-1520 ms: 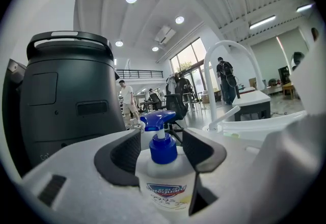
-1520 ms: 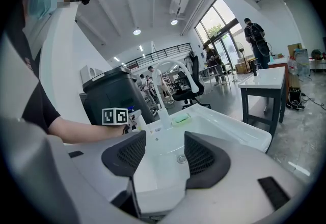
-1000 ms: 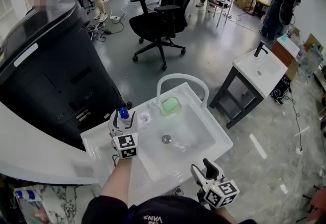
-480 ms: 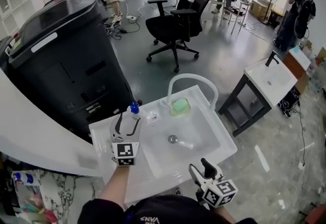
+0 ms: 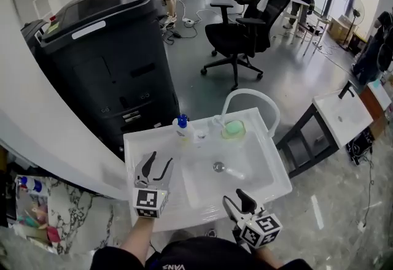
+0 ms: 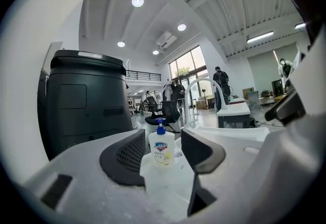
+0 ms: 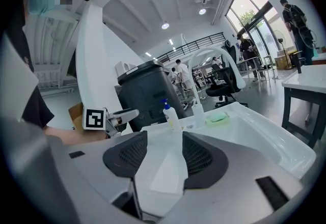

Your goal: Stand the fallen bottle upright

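One bottle (image 5: pixel 182 128) stands upright on the back rim of the sink (image 5: pixel 141 146). To its right are one clear cup (image 5: pixel 200 138) and one green soap dish (image 5: pixel 233 130), under the arched faucet (image 5: pixel 253 102). There are two grippers. The left gripper (image 5: pixel 161 159) hovers over the near-left rim, well apart from the bottle, its jaws closing on nothing. The right gripper (image 5: pixel 234 197), at the front edge, is likewise closing and empty. One black bin (image 5: pixel 104 60) stands behind. A second ago the left jaws flanked the bottle; that gripper has since drawn back.
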The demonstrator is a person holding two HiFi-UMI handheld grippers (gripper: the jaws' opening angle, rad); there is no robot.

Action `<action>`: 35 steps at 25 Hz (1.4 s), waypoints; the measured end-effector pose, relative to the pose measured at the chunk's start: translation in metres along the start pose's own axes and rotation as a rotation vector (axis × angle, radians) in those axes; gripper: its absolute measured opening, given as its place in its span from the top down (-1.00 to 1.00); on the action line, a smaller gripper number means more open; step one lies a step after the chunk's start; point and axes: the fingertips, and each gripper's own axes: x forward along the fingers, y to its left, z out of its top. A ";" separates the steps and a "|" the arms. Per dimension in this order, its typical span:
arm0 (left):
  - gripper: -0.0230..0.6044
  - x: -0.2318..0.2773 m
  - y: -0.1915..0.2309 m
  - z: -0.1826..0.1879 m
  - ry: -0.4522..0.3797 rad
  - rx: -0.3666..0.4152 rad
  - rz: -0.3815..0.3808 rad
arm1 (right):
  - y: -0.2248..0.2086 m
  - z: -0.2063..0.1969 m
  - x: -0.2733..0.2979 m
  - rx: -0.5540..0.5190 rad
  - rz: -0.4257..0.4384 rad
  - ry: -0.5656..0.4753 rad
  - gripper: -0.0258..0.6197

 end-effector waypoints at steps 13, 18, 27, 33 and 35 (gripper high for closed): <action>0.77 -0.099 -0.049 0.003 -0.001 -0.009 -0.006 | 0.025 0.003 0.001 -0.098 0.120 0.011 0.50; 0.81 -0.124 -0.058 -0.003 0.020 -0.045 0.029 | 0.034 -0.005 -0.001 -0.113 0.164 0.021 0.58; 0.85 -0.159 -0.067 -0.025 0.075 -0.075 0.085 | 0.044 -0.015 -0.011 -0.125 0.201 0.022 0.91; 0.86 -0.167 -0.076 -0.029 0.085 -0.078 0.080 | 0.046 -0.024 -0.016 -0.147 0.198 0.034 0.92; 0.86 -0.169 -0.077 -0.027 0.074 -0.073 0.086 | 0.048 -0.026 -0.018 -0.165 0.196 0.042 0.92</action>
